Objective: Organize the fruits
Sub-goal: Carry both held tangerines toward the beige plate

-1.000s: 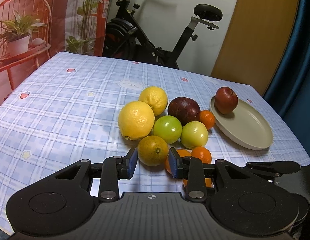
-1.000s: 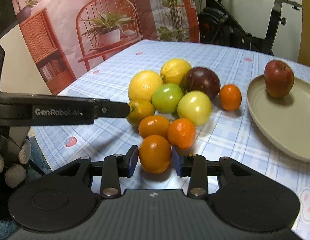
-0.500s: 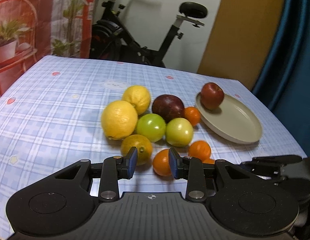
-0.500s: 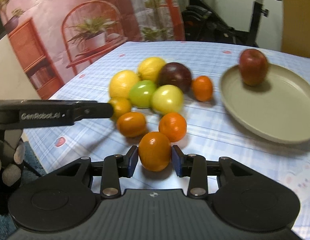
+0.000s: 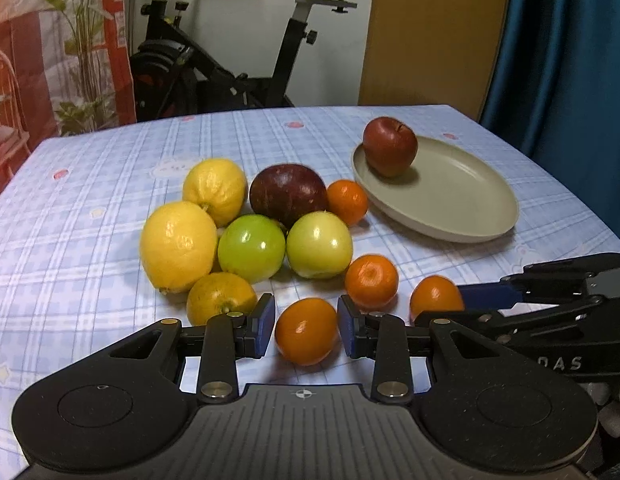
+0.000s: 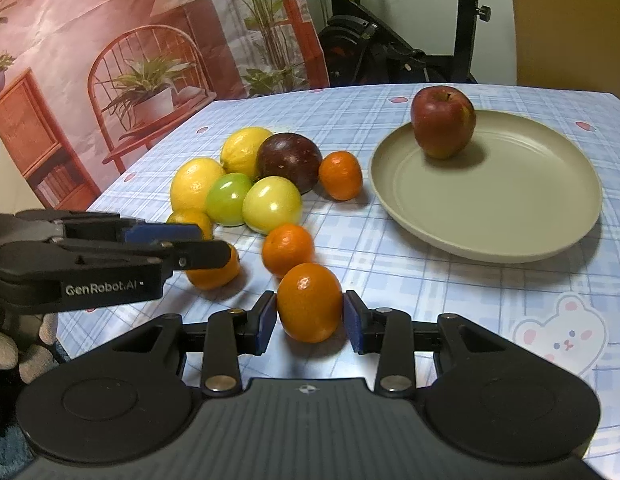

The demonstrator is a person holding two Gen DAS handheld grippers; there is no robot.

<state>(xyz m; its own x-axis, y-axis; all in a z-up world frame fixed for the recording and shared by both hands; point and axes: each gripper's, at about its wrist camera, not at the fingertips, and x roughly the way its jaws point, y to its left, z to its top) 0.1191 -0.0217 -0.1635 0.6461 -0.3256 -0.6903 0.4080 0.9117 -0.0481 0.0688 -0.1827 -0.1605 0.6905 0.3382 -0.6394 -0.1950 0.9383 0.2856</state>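
Note:
In the left wrist view a small orange [image 5: 306,330] rests on the checked cloth and fills the narrow gap of my left gripper [image 5: 306,326], a pad against each side. My right gripper [image 6: 310,316] is shut on another orange [image 6: 310,308], held just over the cloth near the front edge. That orange [image 5: 435,298] also shows at the right gripper's tips in the left view. A red apple [image 6: 443,120] stands on the beige plate [image 6: 509,192]. Two lemons [image 5: 178,246], two green apples [image 5: 252,248], a dark red apple [image 5: 288,194] and more oranges [image 5: 371,280] are bunched left of the plate.
A yellowish orange [image 5: 220,298] lies just left of my left fingertip. An exercise bike [image 5: 238,52] stands behind the table, with a blue curtain [image 5: 569,60] to the right. A gloved hand [image 6: 18,344] holds the left gripper at the table's left edge.
My left gripper has slid right and down from the yellowish orange onto the small orange. The right gripper has carried its orange away from the pile, toward the near side.

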